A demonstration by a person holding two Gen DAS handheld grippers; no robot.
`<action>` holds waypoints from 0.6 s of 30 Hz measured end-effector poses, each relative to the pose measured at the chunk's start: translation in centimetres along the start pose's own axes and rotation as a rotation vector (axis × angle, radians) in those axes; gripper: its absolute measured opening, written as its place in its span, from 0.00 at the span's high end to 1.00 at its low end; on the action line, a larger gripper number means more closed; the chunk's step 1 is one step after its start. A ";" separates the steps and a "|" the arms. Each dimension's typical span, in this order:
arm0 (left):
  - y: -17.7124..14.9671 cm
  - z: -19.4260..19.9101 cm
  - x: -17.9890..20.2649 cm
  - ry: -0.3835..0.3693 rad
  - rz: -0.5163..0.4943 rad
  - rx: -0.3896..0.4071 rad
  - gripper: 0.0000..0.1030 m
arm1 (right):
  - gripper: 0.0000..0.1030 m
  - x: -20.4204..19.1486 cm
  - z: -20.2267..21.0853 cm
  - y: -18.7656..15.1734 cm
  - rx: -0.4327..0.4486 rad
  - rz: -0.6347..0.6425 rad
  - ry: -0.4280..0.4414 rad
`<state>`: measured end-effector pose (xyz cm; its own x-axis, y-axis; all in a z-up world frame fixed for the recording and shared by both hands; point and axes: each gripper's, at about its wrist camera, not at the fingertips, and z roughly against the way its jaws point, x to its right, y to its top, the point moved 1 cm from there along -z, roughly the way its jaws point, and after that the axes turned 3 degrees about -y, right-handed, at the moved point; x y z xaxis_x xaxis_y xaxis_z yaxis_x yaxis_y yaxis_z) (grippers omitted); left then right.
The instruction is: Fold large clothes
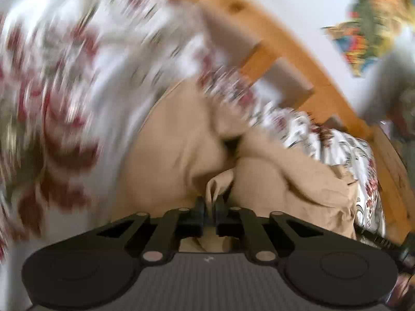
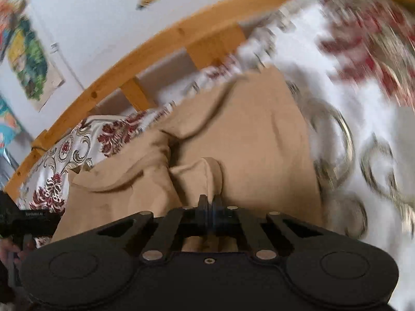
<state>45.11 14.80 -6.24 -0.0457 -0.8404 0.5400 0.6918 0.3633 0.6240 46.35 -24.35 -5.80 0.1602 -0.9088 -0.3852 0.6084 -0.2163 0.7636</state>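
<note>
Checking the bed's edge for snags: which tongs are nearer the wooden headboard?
Cannot tell. The left tongs and right tongs are each shut on the tan garment, with bedspread between each and the headboard, about equally far in both views.

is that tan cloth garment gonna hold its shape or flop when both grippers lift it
Likely floppy: the tan cloth garment bunches where the left gripper and right gripper pinch it. Probably light, since small pinches raise folds. It may drag on the floral bedspread.

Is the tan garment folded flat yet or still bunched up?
Still bunched up. The tan garment lies in loose humps on the floral bedspread, pinched by the left gripper and right gripper.
</note>
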 end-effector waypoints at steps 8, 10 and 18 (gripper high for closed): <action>-1.2 1.2 2.1 0.074 -0.281 0.078 0.96 | 1.00 -3.0 2.2 0.0 0.177 0.270 -0.109; -2.1 0.2 1.3 0.094 -0.267 0.042 0.96 | 1.00 -1.8 1.0 -1.0 0.100 0.220 -0.113; -3.1 3.1 2.0 0.119 -0.242 0.060 0.19 | 0.62 -2.9 2.0 -1.6 0.142 0.269 -0.205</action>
<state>40.62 13.24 -5.34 -0.1173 -0.9457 0.3032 0.6266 0.1664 0.7614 43.40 -22.11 -4.85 0.1323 -0.9894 -0.0602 0.4490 0.0057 0.8935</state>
